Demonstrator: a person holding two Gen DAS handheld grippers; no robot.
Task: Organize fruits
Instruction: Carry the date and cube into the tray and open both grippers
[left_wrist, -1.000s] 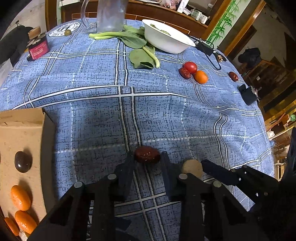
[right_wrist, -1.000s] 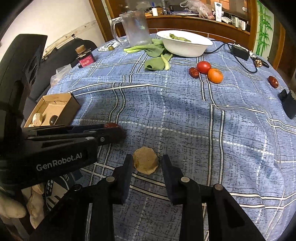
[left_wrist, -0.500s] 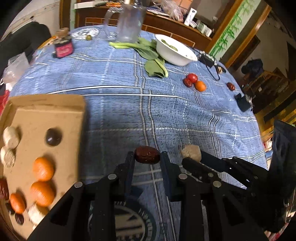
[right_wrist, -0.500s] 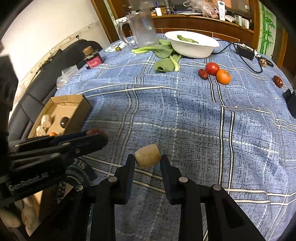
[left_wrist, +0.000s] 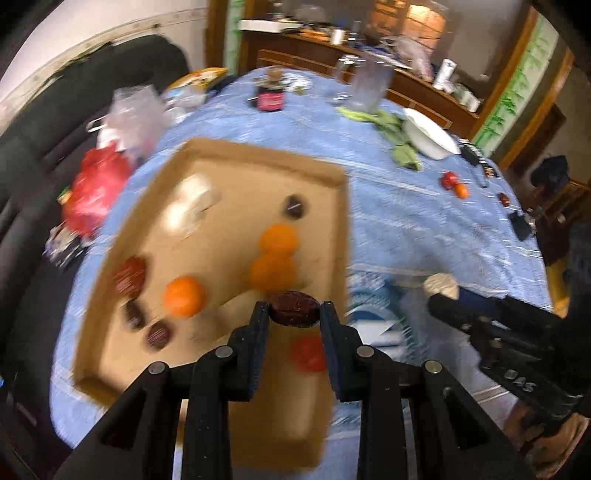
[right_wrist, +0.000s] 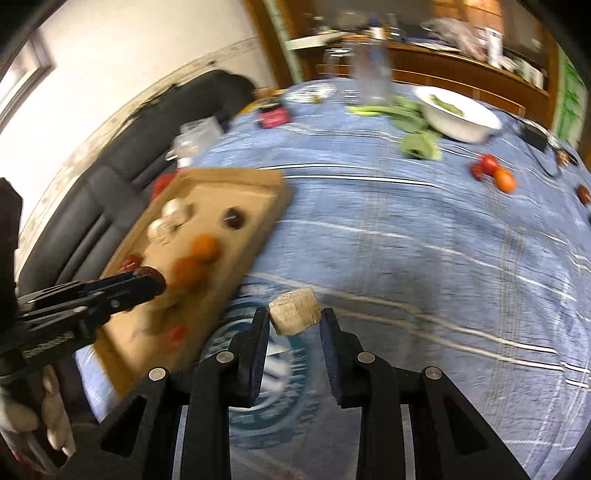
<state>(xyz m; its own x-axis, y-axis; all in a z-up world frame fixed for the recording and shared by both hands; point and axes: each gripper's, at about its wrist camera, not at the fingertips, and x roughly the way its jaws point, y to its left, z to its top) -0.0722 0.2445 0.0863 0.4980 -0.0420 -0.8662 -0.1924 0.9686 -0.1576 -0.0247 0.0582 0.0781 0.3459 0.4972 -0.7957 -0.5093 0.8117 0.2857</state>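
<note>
The left gripper (left_wrist: 294, 314) is clamping a dark red date (left_wrist: 294, 309) above the cardboard box (left_wrist: 334, 177) of fruit. At its three o'clock, the right gripper (right_wrist: 294, 320) is pinching a beige chunk (right_wrist: 294, 316) over the blue tablecloth (right_wrist: 424, 236).
</note>
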